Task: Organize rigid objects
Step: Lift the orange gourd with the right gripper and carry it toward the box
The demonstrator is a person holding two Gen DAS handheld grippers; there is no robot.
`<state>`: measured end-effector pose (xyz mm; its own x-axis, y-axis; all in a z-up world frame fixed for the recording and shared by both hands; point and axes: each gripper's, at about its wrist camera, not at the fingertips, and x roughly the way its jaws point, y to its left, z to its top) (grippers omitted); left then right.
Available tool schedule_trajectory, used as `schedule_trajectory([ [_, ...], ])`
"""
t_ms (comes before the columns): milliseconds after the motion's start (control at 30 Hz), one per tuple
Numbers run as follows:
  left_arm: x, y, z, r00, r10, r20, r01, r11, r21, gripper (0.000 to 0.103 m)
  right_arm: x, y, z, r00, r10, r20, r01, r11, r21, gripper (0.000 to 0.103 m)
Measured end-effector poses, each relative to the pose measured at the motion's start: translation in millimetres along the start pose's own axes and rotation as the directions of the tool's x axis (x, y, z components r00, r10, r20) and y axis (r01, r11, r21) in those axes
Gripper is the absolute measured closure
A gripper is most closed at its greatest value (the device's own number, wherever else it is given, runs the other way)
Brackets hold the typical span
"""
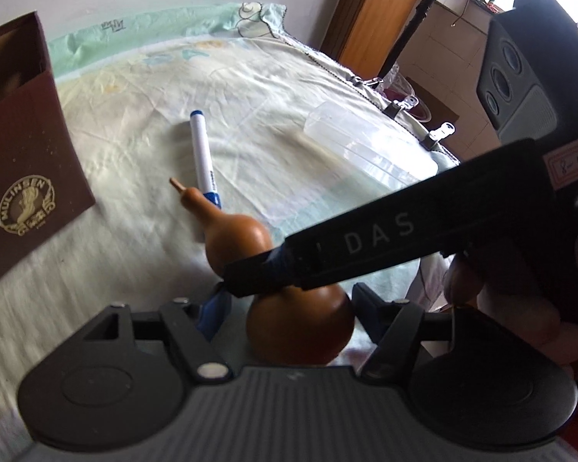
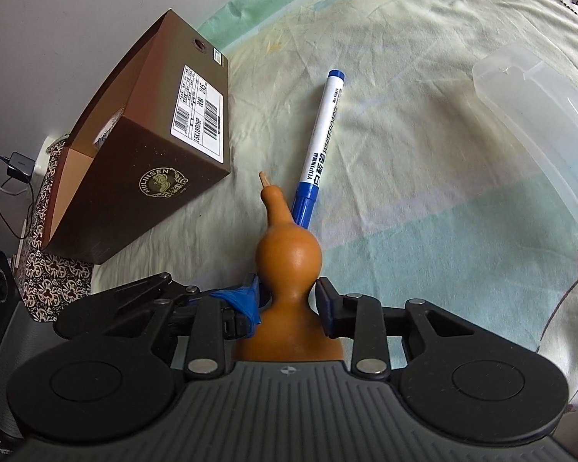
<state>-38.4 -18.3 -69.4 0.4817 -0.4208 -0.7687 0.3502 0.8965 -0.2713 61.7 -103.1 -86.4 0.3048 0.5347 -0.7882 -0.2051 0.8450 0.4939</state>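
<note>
right wrist | right tongs (image 2: 287, 300) clamped on gourd (image 2: 289, 254) waist | left tongs (image 1: 285, 308) apart around its base | squeeze below bulge, avoid marker (image 2: 320, 131), lift level toward box (image 2: 150, 177)

Sheeted bed (image 2: 424, 177) carries marker (image 2: 321, 131), brown box (image 2: 165, 146), seemingly clear lid (image 2: 535, 111)

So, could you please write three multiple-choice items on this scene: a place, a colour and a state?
1. The whiteboard marker lies: A on the bedsheet; B on a shelf; C on the floor.
2. Its cap is: A red; B green; C blue.
3. The right gripper is: A open, empty; B shut on the gourd; C shut on the marker.
Key: A, it rests on cloth; C, the cap by the gourd's neck is blue; B, the pads pinch the gourd's waist.
</note>
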Motion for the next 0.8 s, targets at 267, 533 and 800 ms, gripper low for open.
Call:
schedule_trajectory([
  [267, -34, 10, -4, 0.994, 0.054, 0.093, -0.052, 0.998, -0.020, 0.053, -5, 25, -4, 0.997, 0.072, 0.040, -0.069, 0.995, -0.066, 0.096],
  [533, -32, 20, -17, 0.998, 0.004, 0.067, -0.002, 1.000, -0.031, 0.038, -6, 39, -1, 0.995, 0.044, 0.093, -0.031, 0.990, -0.136, 0.092],
  [800, -16, 20, -21, 0.999, -0.036, 0.018, 0.037, 0.998, -0.041, 0.036, 1, 21, -2, 0.998, -0.027, 0.062, 0.034, 0.992, -0.121, 0.089],
])
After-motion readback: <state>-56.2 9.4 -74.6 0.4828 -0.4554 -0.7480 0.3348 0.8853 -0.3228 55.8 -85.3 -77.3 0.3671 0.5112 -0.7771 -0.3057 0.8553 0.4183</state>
